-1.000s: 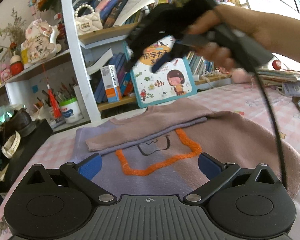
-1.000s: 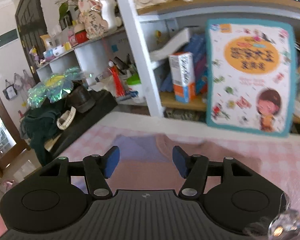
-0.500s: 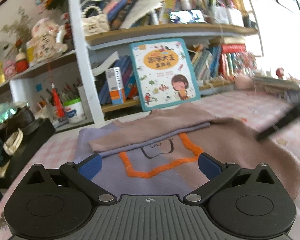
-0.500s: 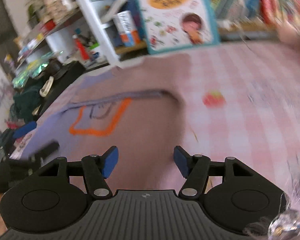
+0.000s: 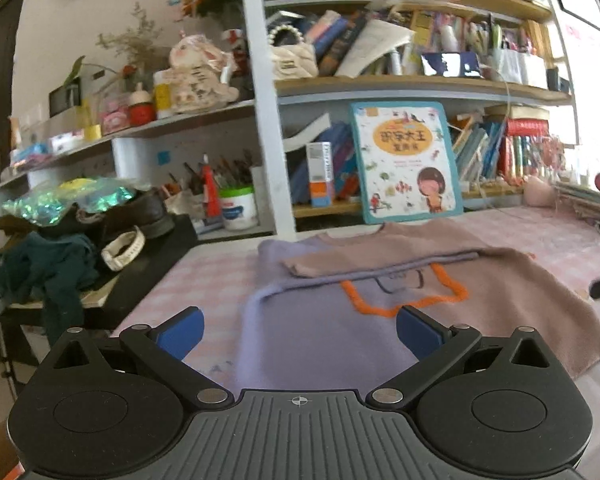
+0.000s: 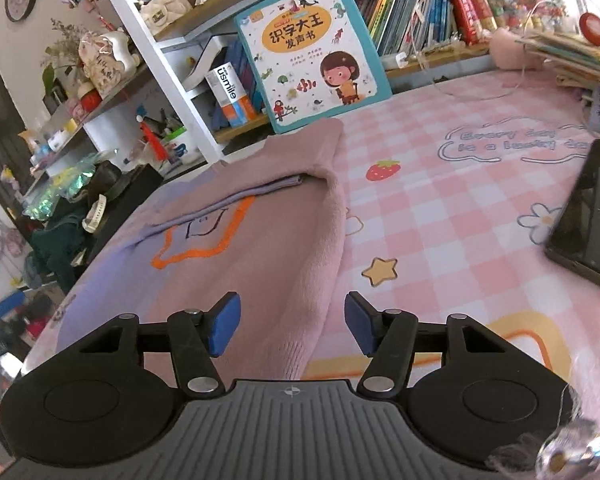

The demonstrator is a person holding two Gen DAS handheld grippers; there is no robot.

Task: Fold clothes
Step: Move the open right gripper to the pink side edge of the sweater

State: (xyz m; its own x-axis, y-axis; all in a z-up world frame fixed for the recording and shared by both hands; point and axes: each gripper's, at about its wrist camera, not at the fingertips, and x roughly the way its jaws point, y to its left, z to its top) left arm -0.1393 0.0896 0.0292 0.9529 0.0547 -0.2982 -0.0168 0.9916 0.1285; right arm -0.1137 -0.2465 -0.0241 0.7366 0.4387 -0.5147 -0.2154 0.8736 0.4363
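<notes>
Left gripper (image 5: 300, 330) spread wide, empty, just over the sweater's (image 5: 380, 312) near hem; right gripper (image 6: 292, 328) likewise spread, straddling its right edge. Ahead, sleeves already folded across the chest on the table (image 6: 460, 208). Body fold likely still to do.

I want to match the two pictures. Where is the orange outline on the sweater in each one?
Left wrist view: orange outline sits mid-picture, just above the gripper fingers.
Right wrist view: orange outline sits left of centre.
Shared landmark: the picture book leaning on the shelf behind.
</notes>
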